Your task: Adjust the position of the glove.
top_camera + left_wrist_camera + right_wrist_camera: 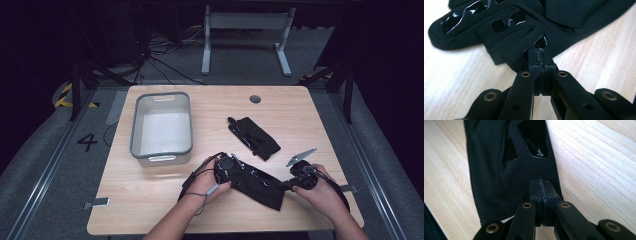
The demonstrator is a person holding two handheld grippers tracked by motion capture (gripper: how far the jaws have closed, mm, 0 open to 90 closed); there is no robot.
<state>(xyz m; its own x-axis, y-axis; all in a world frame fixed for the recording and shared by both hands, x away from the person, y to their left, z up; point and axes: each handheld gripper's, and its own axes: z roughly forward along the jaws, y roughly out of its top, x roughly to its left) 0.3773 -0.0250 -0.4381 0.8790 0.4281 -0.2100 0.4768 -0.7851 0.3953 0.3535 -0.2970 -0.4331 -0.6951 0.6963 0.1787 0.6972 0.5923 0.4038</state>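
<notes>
Near edge of the table (150, 210): both hands in, each on a gripper, both working one black glove (260, 187) that lies flat between them. Left gripper (539, 53) has its jaws pressed together on a fingertip end of that glove; fabric bunches right at the tips, glossy grip patches just beyond. Right gripper (542, 185) also clamped, jaws closed on the cuff hem side, cloth pulled thin at the pinch. In the high view the left gripper (231, 167) sits at the glove's upper-left end, the right gripper (295, 181) at its right end, so the glove is stretched between the two.

Likely step: lift the glove and carry it to the bin. To do it well: keep both pinches firm, raise both ends together so the cloth stays taut and doesn't drag the wood, don't pull apart harder since the left bite is only on a fingertip and could slip.

Further out: second glove (254, 137) lies loose mid-table, well apart from both grippers, untouched. Grey bin (161, 151) at left-centre, empty inside, nearer the left hand. Small round grommet (255, 99) at the far edge. Beyond the table, floor and a white frame leg.
</notes>
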